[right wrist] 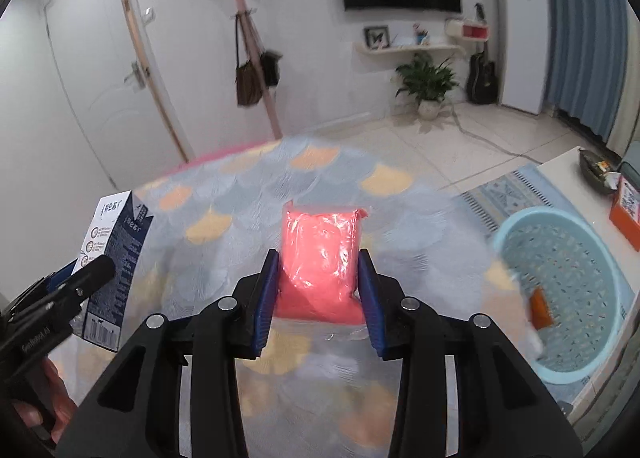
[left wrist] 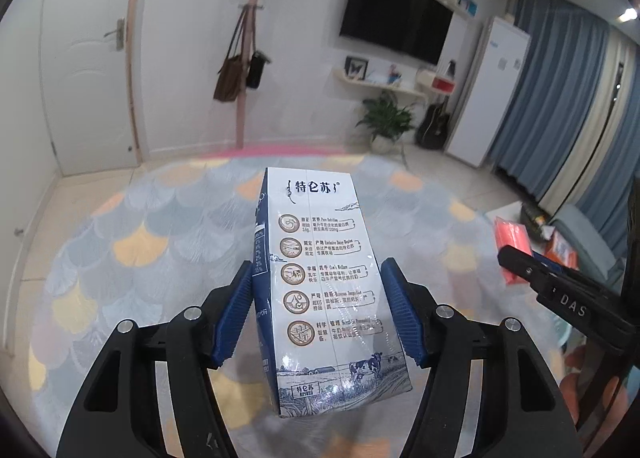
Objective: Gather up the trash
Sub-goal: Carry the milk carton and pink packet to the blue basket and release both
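Note:
A white and dark blue milk carton (left wrist: 320, 278) stands upright between the blue pads of my left gripper (left wrist: 318, 270), which is shut on it above the patterned tablecloth (left wrist: 132, 242). The same carton (right wrist: 116, 254) shows at the left edge of the right wrist view. A pink plastic packet (right wrist: 320, 254) sits between the pads of my right gripper (right wrist: 318, 258), which is shut on its lower half. The packet (left wrist: 512, 242) and that gripper's black finger also appear at the right of the left wrist view.
A light blue perforated basket (right wrist: 516, 226) stands to the right, below the table's edge, with an orange item (right wrist: 540, 308) in it. A low white table (right wrist: 568, 170) with an orange box lies beyond. A pink coat stand (left wrist: 244, 70), a door and a potted plant (right wrist: 426, 82) are farther off.

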Tool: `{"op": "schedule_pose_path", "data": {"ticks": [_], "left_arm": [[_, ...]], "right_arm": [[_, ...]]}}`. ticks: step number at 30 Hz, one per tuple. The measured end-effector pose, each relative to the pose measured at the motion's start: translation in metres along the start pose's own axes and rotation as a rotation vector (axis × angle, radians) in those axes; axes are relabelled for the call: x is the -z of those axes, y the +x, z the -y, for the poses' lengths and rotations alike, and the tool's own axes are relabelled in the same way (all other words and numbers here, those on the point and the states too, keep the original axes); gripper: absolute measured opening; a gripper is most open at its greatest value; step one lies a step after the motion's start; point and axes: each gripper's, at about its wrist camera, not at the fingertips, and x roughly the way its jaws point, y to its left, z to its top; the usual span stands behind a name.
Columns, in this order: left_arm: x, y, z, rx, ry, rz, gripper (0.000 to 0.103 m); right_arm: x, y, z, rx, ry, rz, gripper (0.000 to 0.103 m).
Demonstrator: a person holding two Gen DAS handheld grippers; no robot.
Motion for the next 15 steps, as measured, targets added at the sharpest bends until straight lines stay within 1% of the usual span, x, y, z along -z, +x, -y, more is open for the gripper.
{"op": "schedule_pose_path", "data": {"ticks": [2, 6, 9, 11, 15], "left_arm": [[-0.006, -0.010, 0.010, 0.023, 0.009, 0.028, 0.062], [-0.020, -0.031, 0.046, 0.089, 0.048, 0.087, 0.062], [-0.028, -0.037, 0.073, 0.146, 0.080, 0.107, 0.062], [-0.034, -0.041, 0.098, 0.190, 0.108, 0.116, 0.062], [-0.039, -0.047, 0.144, 0.246, 0.181, 0.137, 0.062]], "right_arm": [[-0.004, -0.019, 0.013, 0.009, 0.024, 0.038, 0.035], [-0.013, -0.055, 0.042, 0.034, 0.072, 0.110, 0.035], [-0.018, -0.076, 0.067, 0.071, 0.100, 0.151, 0.035], [-0.020, -0.085, 0.084, 0.096, 0.121, 0.167, 0.035], [-0.020, -0.094, 0.125, 0.148, 0.185, 0.170, 0.035]]}}
